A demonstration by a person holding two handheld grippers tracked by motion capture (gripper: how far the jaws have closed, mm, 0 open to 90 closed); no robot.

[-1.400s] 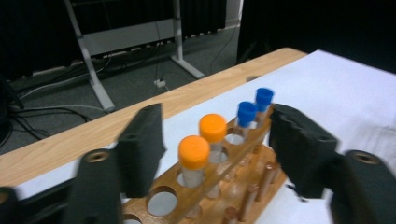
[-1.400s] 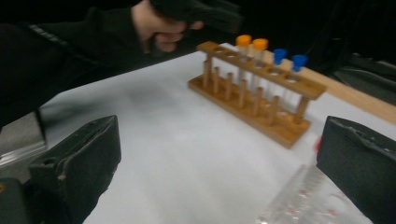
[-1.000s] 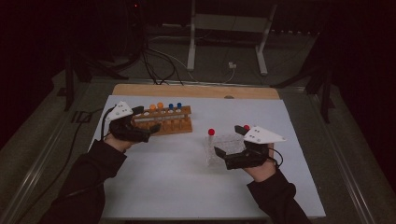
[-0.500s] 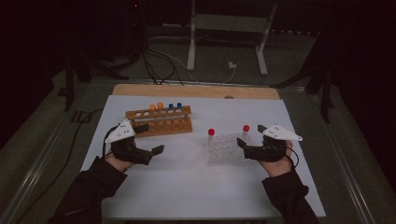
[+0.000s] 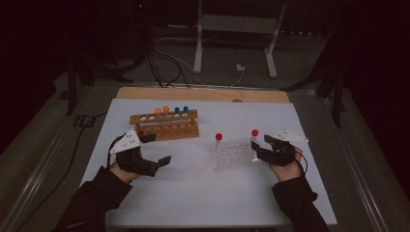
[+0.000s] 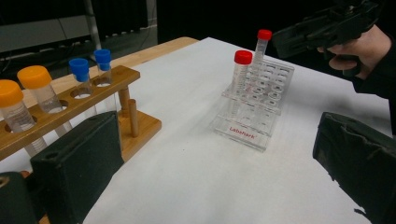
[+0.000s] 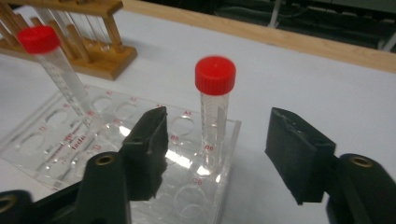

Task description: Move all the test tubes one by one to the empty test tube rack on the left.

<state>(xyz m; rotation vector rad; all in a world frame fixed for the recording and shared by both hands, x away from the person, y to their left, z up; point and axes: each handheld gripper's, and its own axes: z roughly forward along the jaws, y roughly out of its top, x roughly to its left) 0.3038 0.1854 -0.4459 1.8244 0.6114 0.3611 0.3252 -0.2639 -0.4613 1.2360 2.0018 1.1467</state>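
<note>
Two racks stand on the white table top (image 5: 193, 193) — one brown wooden test-tube rack (image 5: 164, 126) and one clear plastic tube rack (image 5: 235, 154) with red lettering on its front.

Six capped tubes in all. In the wooden rack there are four: two clear tubes with orange caps, an orange-capped tube (image 6: 10, 105) and a second orange-capped tube (image 6: 39, 86), plus two with blue caps, a blue-capped tube (image 6: 80, 74) and a second blue-capped tube (image 6: 103, 63).

The clear rack holds two — a red-capped clear tube (image 5: 219, 140) and a second red-capped tube (image 5: 255, 135).

Two black two-jaw grippers are over the table: a left gripper (image 5: 157, 149) and a right gripper (image 5: 260, 147).
</note>
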